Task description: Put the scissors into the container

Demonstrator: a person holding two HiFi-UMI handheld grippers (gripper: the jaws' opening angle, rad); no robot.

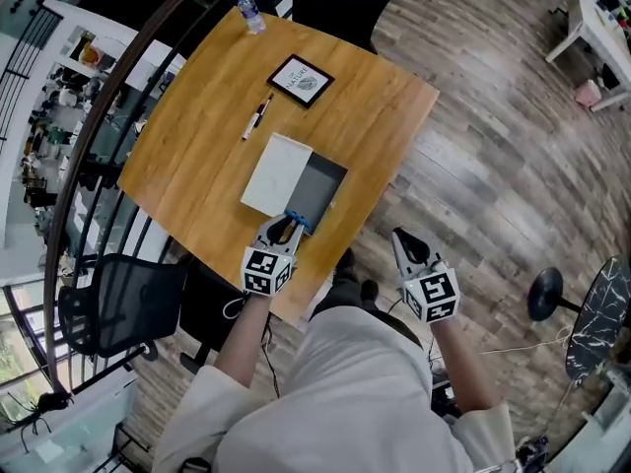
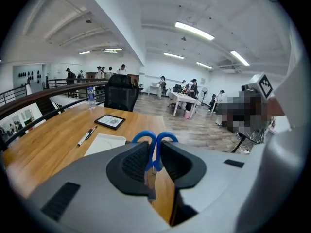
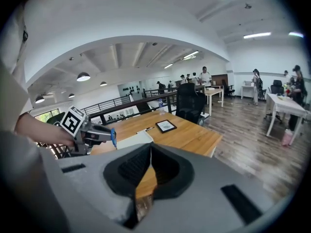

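Observation:
Blue-handled scissors [image 1: 297,221] [image 2: 155,141] are clamped blade-first between the pads of my left gripper [image 1: 286,229] [image 2: 154,154], handles sticking out forward. It hovers at the near edge of the wooden table [image 1: 197,136], just short of the grey open container [image 1: 319,187]. A white lid [image 1: 277,173] [image 2: 104,142] lies against the container's left side. My right gripper [image 1: 403,240] [image 3: 149,152] hangs off the table's right side over the floor, its jaws shut with nothing between them. The right gripper view shows the left gripper [image 3: 92,135] with the scissors [image 3: 113,136].
A black marker [image 1: 256,117] [image 2: 86,136], a framed tablet [image 1: 301,80] [image 2: 110,121] and a water bottle [image 1: 250,13] lie farther back on the table. A black office chair [image 1: 118,304] stands at the near left, and a railing [image 1: 89,136] runs along the table's left.

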